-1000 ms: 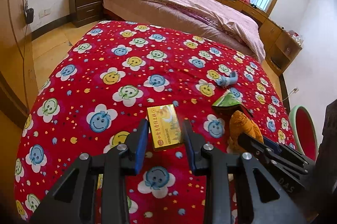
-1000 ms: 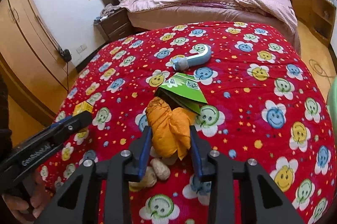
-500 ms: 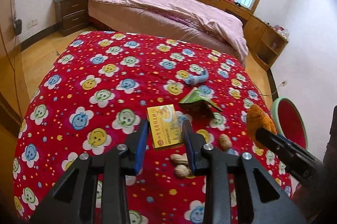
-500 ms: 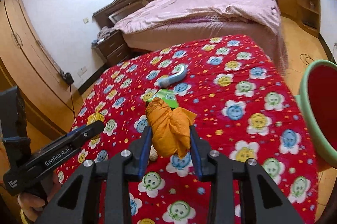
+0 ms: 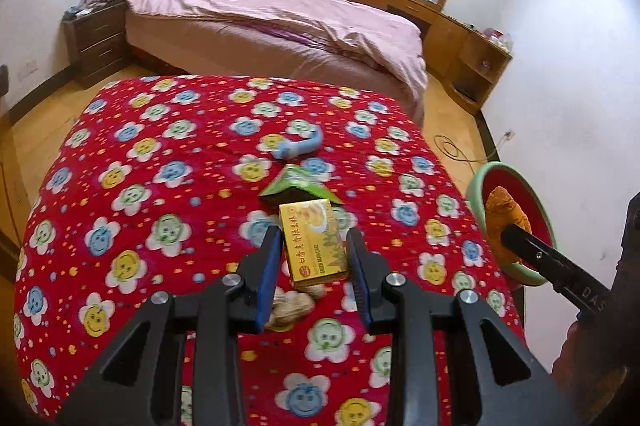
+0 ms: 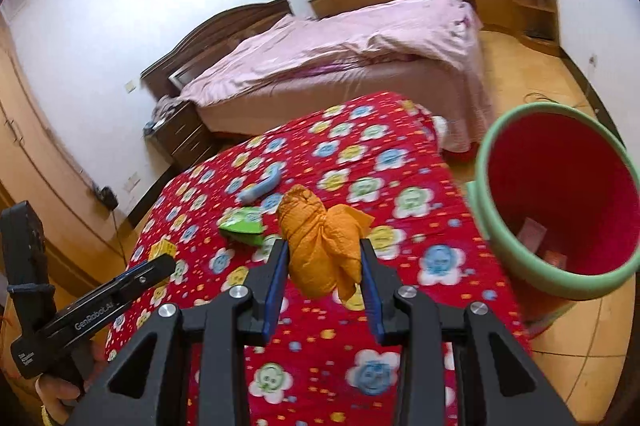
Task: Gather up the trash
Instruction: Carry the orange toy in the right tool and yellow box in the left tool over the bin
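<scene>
Both grippers have lifted off the red quilt [image 5: 168, 154] & swung toward the bin [image 6: 560, 282] since 1 s ago. Step: carrying trash to bin; next needs each load over its mouth, then release. Right gripper [image 6: 322, 258] fingers partly closed, pinching orange cloth wad [image 6: 320, 246]; left gripper [image 5: 312, 258] fingers likewise gripping yellow box [image 5: 312, 242], above the quilt.
</scene>
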